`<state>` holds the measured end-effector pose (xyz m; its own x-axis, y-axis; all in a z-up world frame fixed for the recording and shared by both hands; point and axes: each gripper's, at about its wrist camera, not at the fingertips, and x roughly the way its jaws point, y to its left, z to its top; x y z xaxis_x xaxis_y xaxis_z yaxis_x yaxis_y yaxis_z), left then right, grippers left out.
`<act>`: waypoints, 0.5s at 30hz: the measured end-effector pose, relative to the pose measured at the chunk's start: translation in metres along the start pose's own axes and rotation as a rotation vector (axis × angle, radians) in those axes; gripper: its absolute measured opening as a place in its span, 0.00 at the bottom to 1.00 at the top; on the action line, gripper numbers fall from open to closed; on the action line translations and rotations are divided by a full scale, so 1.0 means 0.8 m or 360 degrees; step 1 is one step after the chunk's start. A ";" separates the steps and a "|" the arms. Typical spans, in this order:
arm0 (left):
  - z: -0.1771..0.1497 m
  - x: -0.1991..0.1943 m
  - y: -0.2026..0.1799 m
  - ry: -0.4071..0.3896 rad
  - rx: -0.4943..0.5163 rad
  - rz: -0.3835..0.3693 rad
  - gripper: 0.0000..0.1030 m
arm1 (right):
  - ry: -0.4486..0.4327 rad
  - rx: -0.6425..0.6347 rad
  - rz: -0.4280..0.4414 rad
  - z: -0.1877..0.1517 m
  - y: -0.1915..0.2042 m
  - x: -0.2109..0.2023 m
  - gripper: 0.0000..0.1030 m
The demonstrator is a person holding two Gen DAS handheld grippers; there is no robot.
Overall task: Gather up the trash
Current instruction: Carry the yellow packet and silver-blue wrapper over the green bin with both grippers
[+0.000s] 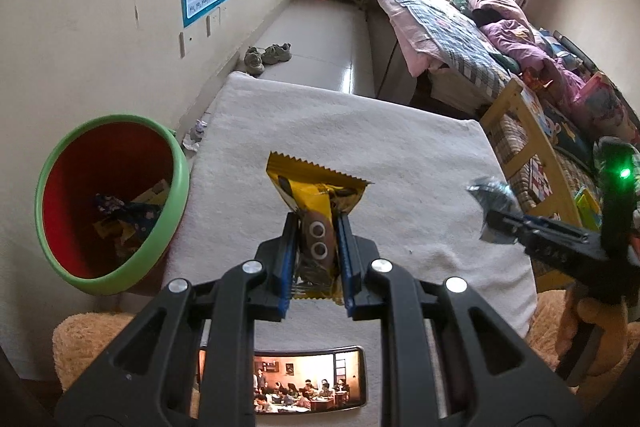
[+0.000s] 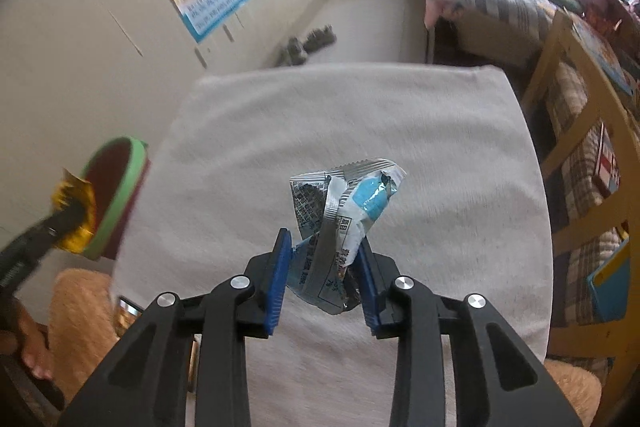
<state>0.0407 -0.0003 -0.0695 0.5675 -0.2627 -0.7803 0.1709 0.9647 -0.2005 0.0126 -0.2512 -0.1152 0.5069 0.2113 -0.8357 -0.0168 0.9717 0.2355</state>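
My left gripper (image 1: 317, 227) is shut on a yellow snack wrapper (image 1: 316, 195) with cartoon eyes, held above the white towel (image 1: 360, 123). A red bin with a green rim (image 1: 110, 203) stands to its left and holds several wrappers. My right gripper (image 2: 323, 247) is shut on a crumpled silver and blue wrapper (image 2: 344, 203) above the towel (image 2: 360, 115). In the left wrist view the right gripper (image 1: 496, 217) shows at the right with the silver wrapper (image 1: 490, 193). In the right wrist view the left gripper (image 2: 72, 223) holds the yellow wrapper (image 2: 74, 211) in front of the bin (image 2: 120, 187).
A phone (image 1: 312, 381) playing a video lies at the towel's near edge. A crumpled wrapper (image 1: 196, 135) lies on the floor by the wall. Shoes (image 1: 266, 57) sit on the floor beyond. A bed (image 1: 460, 35) and a wooden rack (image 1: 532, 163) stand to the right.
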 end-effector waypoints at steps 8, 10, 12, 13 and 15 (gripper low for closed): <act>0.006 -0.008 0.013 -0.0033 -0.0022 0.0041 0.18 | -0.0087 -0.0107 0.0079 0.019 0.043 -0.021 0.30; 0.008 -0.010 0.018 -0.0038 -0.0033 0.0049 0.18 | -0.0099 -0.0128 0.0097 0.022 0.053 -0.023 0.30; 0.009 -0.011 0.024 -0.0044 -0.0044 0.0060 0.18 | -0.0104 -0.0153 0.0109 0.024 0.062 -0.024 0.30; 0.009 -0.012 0.028 -0.0047 -0.0051 0.0070 0.18 | -0.0103 -0.0163 0.0119 0.026 0.067 -0.023 0.30; 0.009 -0.014 0.034 -0.0053 -0.0061 0.0090 0.18 | -0.0103 -0.0176 0.0135 0.027 0.074 -0.023 0.30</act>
<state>0.0449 0.0287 -0.0615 0.6022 -0.2076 -0.7709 0.1070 0.9779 -0.1798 0.0211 -0.1997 -0.0750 0.5540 0.2896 -0.7805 -0.1550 0.9570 0.2450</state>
